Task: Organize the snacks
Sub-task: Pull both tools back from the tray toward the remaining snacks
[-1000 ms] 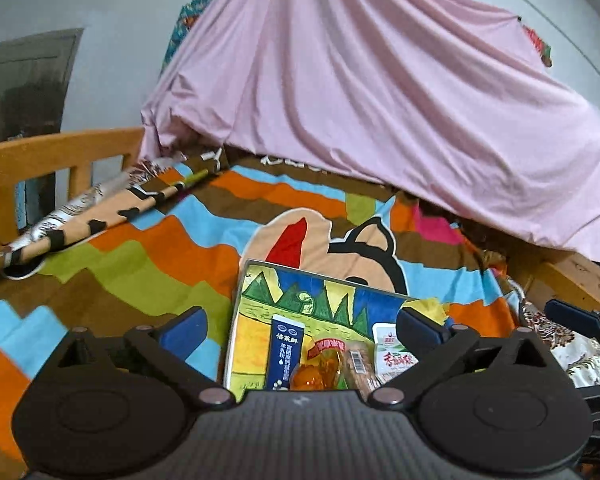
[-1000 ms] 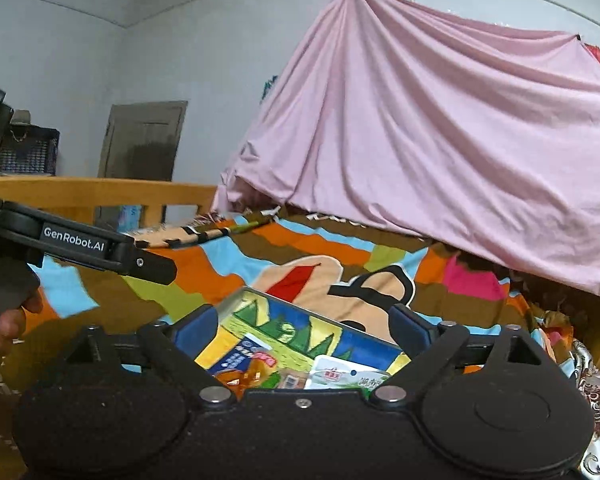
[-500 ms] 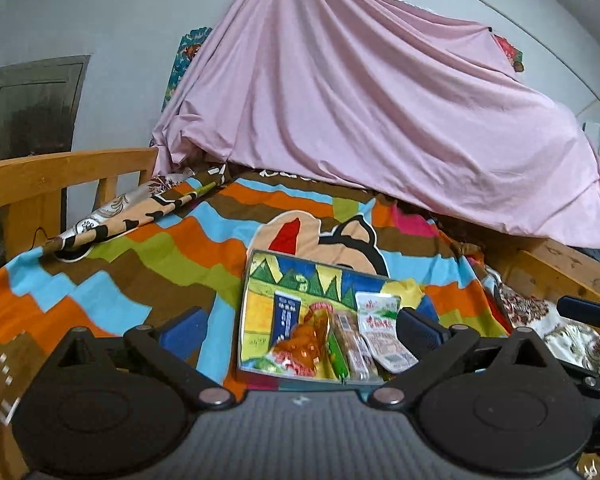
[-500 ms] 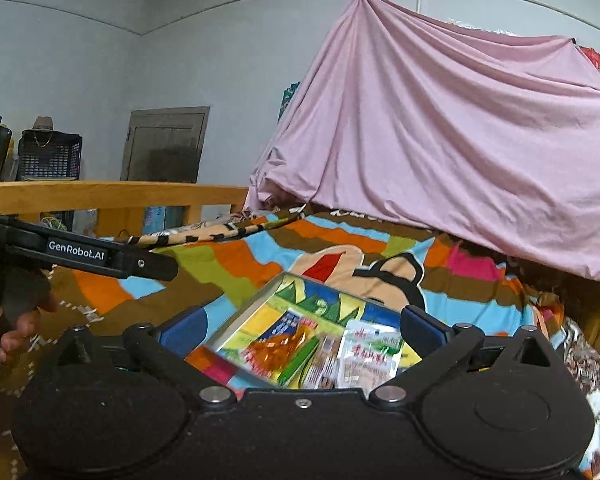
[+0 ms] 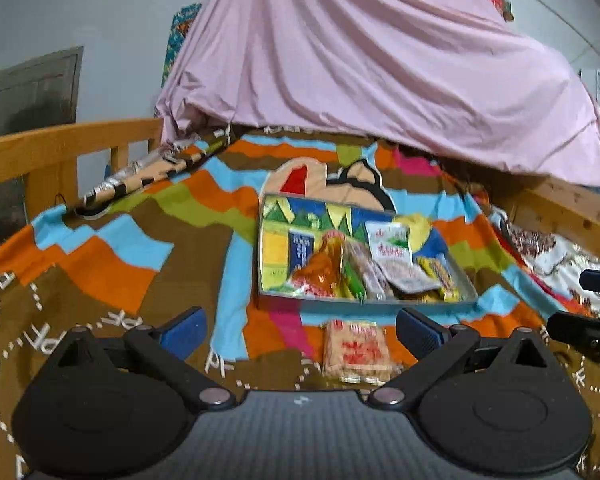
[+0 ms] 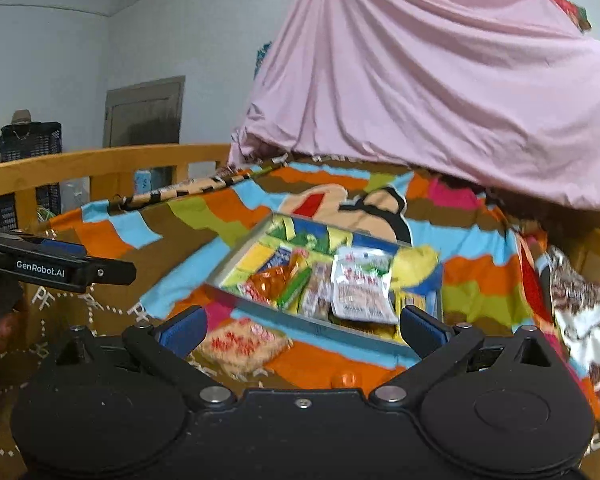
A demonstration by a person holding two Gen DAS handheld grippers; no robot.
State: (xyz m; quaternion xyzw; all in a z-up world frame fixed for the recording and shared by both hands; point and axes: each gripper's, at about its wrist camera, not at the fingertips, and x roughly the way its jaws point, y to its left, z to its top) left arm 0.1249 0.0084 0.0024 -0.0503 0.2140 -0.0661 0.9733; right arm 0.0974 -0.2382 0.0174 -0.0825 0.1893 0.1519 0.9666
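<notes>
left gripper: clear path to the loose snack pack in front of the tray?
Probably yes. The left gripper is open and empty, and the snack pack lies flat on the blanket between its fingers, outside the tray, nothing on top.

Snack packets [image 5: 352,268] blurred, labels unreadable; tray [image 6: 220,280] partly hidden.

Dim even indoor light; motion blur; fisheye-bent edges, dark corners.

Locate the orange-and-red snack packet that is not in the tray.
In both wrist views the orange-and-red snack packet lies flat on the striped blanket, just outside the near edge of the tray, toward the cameras.
</notes>
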